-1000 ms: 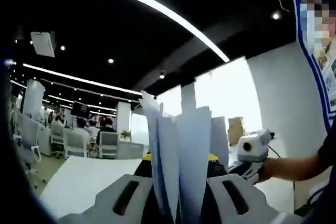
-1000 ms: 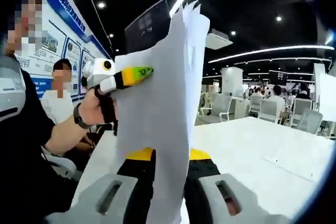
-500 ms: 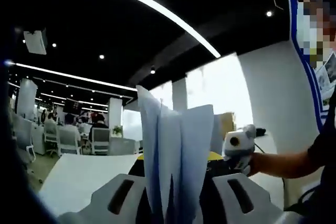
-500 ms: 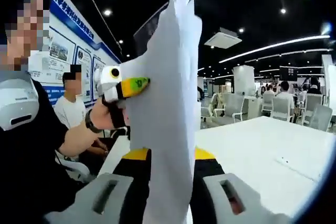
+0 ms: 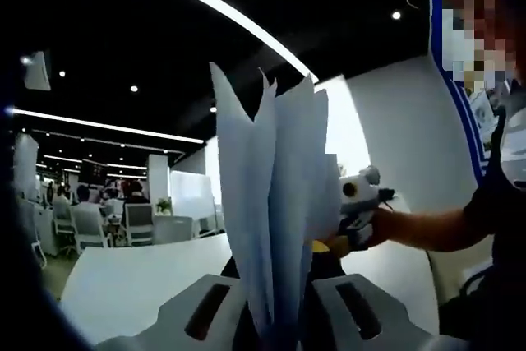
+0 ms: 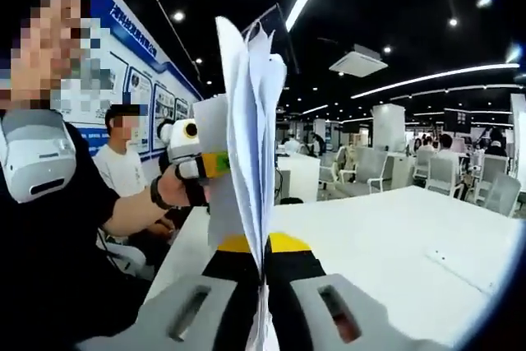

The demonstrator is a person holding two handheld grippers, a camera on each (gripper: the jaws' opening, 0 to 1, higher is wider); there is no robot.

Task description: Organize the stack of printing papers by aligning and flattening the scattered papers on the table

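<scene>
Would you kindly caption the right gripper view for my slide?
Right gripper clamps an upright, fanned stack of papers above the white table.

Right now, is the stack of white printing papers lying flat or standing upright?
Upright. The stack of white printing papers stands on edge, clamped by the right gripper and left gripper, with its top edges fanned apart.

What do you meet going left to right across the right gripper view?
Person's dark sleeve → other hand-held gripper → upright stack of paper → white table → chairs.
</scene>
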